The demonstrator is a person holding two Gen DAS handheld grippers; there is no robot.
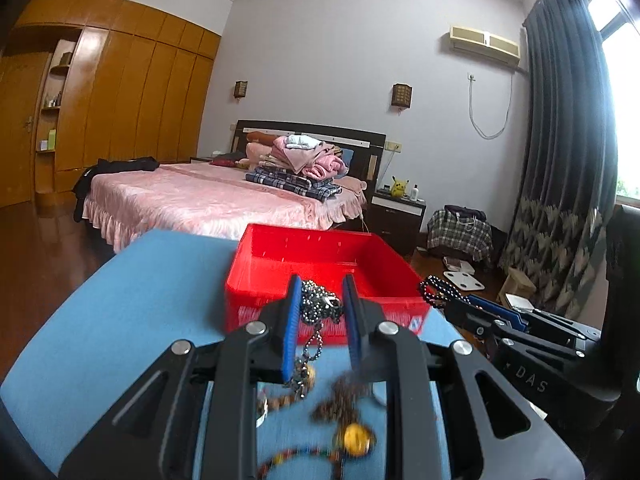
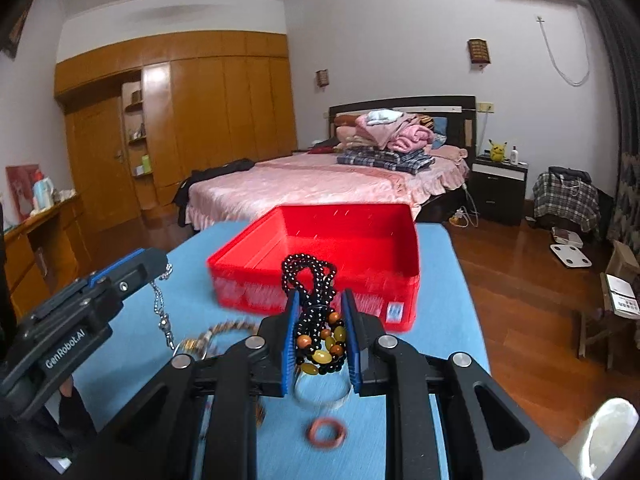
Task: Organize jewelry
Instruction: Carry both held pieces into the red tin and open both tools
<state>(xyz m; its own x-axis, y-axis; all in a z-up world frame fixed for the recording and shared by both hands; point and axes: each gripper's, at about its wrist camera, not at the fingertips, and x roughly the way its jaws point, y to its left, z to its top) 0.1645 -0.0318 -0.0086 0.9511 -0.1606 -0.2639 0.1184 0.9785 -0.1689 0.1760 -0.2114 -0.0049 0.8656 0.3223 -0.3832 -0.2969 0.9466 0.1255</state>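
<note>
1. My left gripper (image 1: 320, 304) is clamped on a bunched silver chain (image 1: 320, 306), held just short of the red tray's (image 1: 320, 256) near wall, with a loop dangling below the pads.
2. My right gripper (image 2: 320, 320) pinches a black bead necklace (image 2: 310, 280) with amber beads, also just before the tray's near wall.
3. The tray looks empty; more pieces lie on the blue table (image 1: 140, 300) nearer me than the tray: an orange ring (image 2: 326, 432), a clear bangle (image 2: 320, 394), a brown bead string (image 1: 344, 396).
4. Risk: the hanging chain loop could snag the tray's rim as I carry it over.
5. Risk: both loads are loose bundles, so strands may slip out or tangle together if the grippers crowd over the tray.
</note>
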